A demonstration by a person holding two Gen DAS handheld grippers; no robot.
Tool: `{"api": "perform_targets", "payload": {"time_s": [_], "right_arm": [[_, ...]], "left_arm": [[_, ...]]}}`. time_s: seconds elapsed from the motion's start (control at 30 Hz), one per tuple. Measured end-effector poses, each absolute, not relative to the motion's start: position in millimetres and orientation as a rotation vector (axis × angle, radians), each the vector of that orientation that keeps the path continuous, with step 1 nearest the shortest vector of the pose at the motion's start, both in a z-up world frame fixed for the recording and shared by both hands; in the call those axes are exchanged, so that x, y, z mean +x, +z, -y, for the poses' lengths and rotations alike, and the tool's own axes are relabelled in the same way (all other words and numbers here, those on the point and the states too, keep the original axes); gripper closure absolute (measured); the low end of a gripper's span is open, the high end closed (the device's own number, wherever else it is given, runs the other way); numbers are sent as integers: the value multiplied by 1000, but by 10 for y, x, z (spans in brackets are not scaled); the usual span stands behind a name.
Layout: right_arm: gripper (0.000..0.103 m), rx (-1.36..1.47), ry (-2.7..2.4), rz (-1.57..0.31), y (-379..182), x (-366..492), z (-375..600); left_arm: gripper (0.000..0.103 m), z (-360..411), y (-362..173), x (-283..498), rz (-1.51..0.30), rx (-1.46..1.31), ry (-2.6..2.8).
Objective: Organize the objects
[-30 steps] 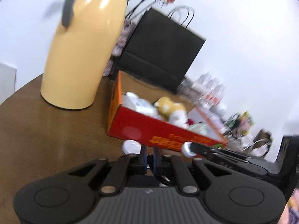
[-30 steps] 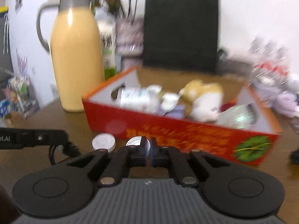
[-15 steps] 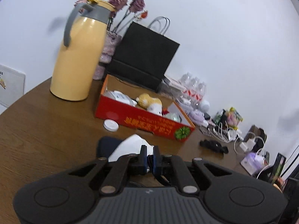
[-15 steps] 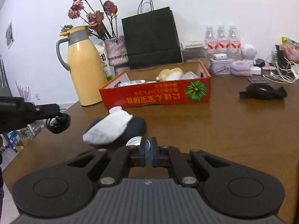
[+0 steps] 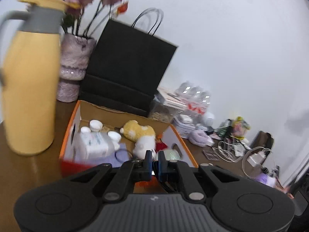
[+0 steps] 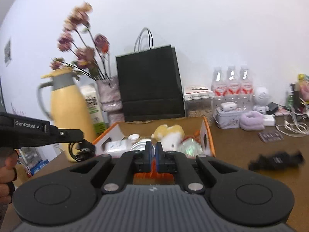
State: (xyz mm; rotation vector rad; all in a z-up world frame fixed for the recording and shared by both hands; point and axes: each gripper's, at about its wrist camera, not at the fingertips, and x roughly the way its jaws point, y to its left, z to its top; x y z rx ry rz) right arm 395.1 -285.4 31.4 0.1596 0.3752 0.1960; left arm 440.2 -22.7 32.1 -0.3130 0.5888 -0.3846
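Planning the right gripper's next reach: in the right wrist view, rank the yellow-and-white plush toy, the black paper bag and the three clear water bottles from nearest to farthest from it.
From the right gripper:
1. Yellow-and-white plush toy, in the orange cardboard box, just ahead.
2. Black paper bag, behind the box, centre.
3. Three clear water bottles, at the back right by the wall; only slightly beyond the bag.

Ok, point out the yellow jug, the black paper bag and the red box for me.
yellow jug (image 6: 71, 114): right wrist view, middle of its body.
black paper bag (image 6: 148, 81): right wrist view, centre of its front face.
red box (image 5: 119, 116): left wrist view, inner back wall.
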Motion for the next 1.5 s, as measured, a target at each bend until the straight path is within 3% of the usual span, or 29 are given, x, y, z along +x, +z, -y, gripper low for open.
{"api": "perform_targets", "payload": {"time_s": [0.1, 0.13, 0.2, 0.23, 0.27, 0.33, 0.4, 0.47, 0.63, 0.9, 1.1, 1.27, 1.5], "right_arm": [[99, 132, 184, -452, 298, 4630, 2778], [97, 102, 164, -499, 250, 4852, 2739], [87, 78, 166, -657, 100, 5268, 2681], [72, 84, 156, -686, 57, 5371, 2676], [48, 80, 134, -706, 30, 5457, 2675], [31, 97, 108, -721, 40, 5527, 2711], [28, 119, 119, -735, 78, 5525, 2747], [16, 114, 131, -756, 115, 5502, 2764], [2, 107, 137, -730, 278, 5221, 2791], [0, 196, 151, -495, 386, 3565, 2952], [0, 169, 280, -590, 53, 2359, 2842], [0, 160, 286, -620, -36, 1899, 2713], [1, -33, 301, -602, -161, 2014, 2250]], "left_arm": [[99, 436, 278, 4955, -646, -205, -334], [93, 497, 220, 5132, -682, -170, -330], [63, 548, 67, 5427, -752, -145, -276], [34, 545, -8, 5537, -790, -140, -236], [25, 532, -73, 5623, -830, -134, -200], [25, 485, -141, 5698, -867, -134, -169], [21, 421, -135, 5658, -870, -141, -169], [15, 411, -91, 5594, -872, -116, -184], [10, 400, 132, 5261, -853, -59, -205], [4, 52, 321, 3631, -614, -16, -245], [0, -252, 71, 2240, -524, -118, -290], [0, -326, 17, 1813, -540, -99, -322], [0, -232, -149, 1847, -527, 41, -259]]}}
